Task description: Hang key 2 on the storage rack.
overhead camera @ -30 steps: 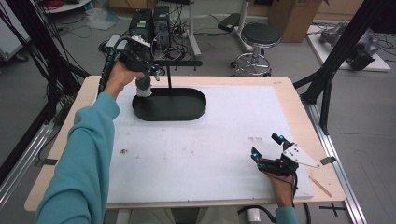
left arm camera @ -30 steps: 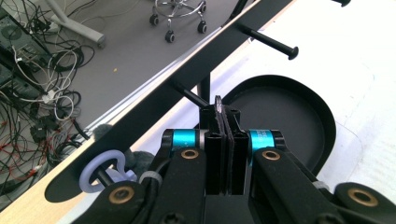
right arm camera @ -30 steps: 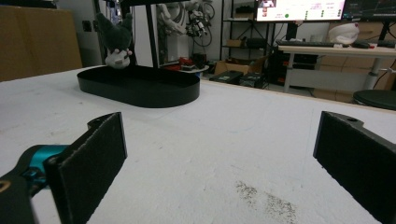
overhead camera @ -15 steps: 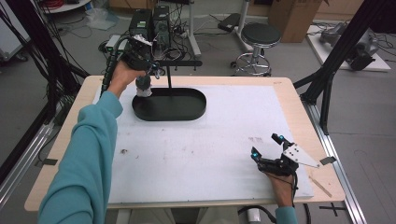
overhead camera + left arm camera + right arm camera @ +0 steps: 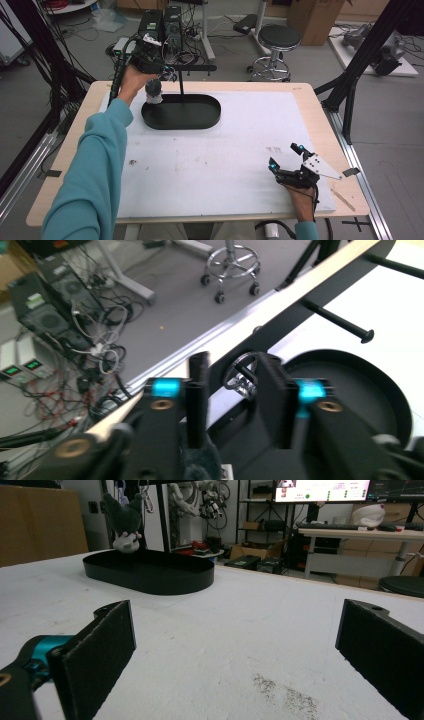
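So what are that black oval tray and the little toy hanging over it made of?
The oval tray looks like matte black metal or plastic; its thin, even wall shows hardly any shine, so I can't tell which. The toy looks like soft plush: fuzzy dark grey top, pale bottom. It hangs from a shiny metal-looking key ring.

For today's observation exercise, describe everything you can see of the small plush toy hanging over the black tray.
The plush toy is small, dark grey on top with a whitish lower part, soft and fuzzy-looking. It hangs by a metal ring and clip from the stand's horizontal bar, over the left end of the black oval tray. The left gripper is at the ring; whether it grips is unclear.
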Available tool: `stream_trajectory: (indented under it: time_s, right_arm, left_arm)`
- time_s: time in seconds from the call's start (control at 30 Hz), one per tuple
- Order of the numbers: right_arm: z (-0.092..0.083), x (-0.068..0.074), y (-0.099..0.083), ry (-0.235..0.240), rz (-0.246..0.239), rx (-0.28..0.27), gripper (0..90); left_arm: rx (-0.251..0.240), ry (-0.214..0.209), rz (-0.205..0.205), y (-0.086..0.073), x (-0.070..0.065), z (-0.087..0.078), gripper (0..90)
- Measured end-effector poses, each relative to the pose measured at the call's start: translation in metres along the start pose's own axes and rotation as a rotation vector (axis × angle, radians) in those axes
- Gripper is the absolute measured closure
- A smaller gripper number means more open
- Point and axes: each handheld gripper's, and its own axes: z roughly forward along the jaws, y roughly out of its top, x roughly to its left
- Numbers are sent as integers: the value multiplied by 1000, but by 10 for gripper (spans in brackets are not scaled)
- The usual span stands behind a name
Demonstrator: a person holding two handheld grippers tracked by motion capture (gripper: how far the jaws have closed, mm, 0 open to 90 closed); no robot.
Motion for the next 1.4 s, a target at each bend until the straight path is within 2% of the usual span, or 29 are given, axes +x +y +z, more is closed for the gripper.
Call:
stream_trajectory:
  time_s: [0.07,0.13,0.17,0.2,0.27,0.3,0.37,0.4,0.47,0.5,0.6,0.73,0.83,0.9,0.93,1.03,1.17,1.3,1.4]
  right_arm:
    - [0,0,0,0,0,-1,19]
    - [0,0,0,1,-1,0,19]
    - [0,0,0,0,0,0,19]
    - [0,0,0,-1,0,1,19]
    - [0,0,0,-1,7,2,19]
    - [0,0,0,-4,5,3,19]
    - [0,0,0,-2,-4,2,19]
    - [0,0,0,-1,-2,0,19]
    - [0,0,0,-1,5,-1,19]
    - [-1,0,0,-1,7,-1,19]
    - [-1,0,0,1,6,-1,19]
    - [0,0,0,1,7,-2,19]
    - [-1,-1,0,-2,5,-3,19]
    - [0,-1,0,-4,6,-4,19]
    - [0,0,0,-7,11,-1,19]
    - [0,-1,0,-9,12,5,19]
    - [0,0,0,-13,8,6,19]
    - [0,0,0,-18,5,5,19]
    - [0,1,0,-17,10,7,19]
  left_arm:
    - [-38,13,-9,1,0,-3,497]
    - [-89,-2,-26,2,0,-7,378]
    - [-90,2,-36,3,0,-8,230]
    - [-89,-12,-42,3,0,-9,124]
    - [-128,-68,-55,1,0,-16,50]
    - [-165,-55,-49,-2,-2,-21,17]
    - [-235,-55,-2,-8,-4,-33,17]
    - [-242,-58,3,-11,-5,-39,17]
    - [-260,-100,22,-19,-6,-52,17]
    - [-279,-92,26,-23,-8,-60,17]
    - [-359,-104,48,-39,-14,-88,17]
    - [-434,-116,88,-65,-22,-123,17]
    - [-483,-143,98,-95,-30,-149,17]
    - [-516,-185,84,-118,-35,-157,17]
    - [-522,-191,77,-131,-37,-159,17]
    - [-527,-167,60,-169,-43,-161,17]
    - [-566,-133,-8,-213,-48,-162,17]
    - [-631,-84,-61,-248,-59,-160,17]
    - [-652,-81,-96,-270,-69,-152,17]
